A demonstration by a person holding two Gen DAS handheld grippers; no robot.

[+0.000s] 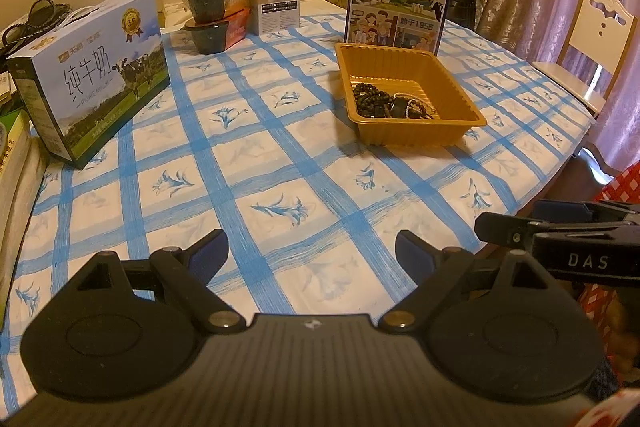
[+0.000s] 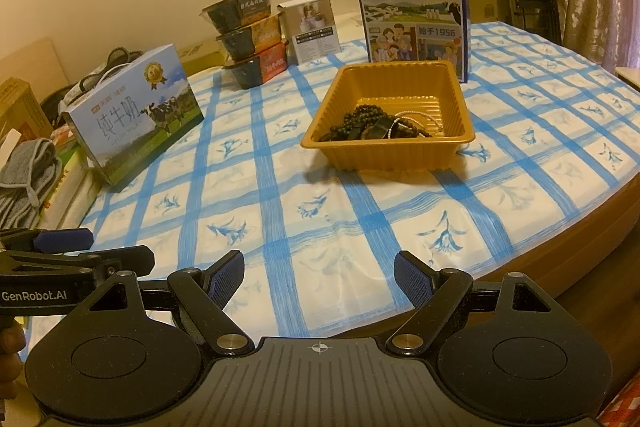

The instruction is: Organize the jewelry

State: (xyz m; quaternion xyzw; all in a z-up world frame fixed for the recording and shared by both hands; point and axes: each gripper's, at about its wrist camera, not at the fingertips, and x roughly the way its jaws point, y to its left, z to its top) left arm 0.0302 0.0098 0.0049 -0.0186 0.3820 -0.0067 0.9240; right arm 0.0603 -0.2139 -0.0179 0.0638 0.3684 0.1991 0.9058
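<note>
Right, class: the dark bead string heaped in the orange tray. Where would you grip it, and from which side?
Come from above with the open right hand-held gripper. The dark bead string lies heaped against the near wall of the orange tray, whose raised walls probably block a side approach. Pinch the top of the heap, left of the silver chain tangled beside it.

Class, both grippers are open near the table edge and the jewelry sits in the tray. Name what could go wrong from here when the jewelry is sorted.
1. The bead strings and the thin pale chain lie tangled in one pile, so lifting one may drag others out.
2. The tray looks light; a pull could slide or tip it.
3. The tall milk box stands upright just behind the tray; a reach past could knock it over.
</note>
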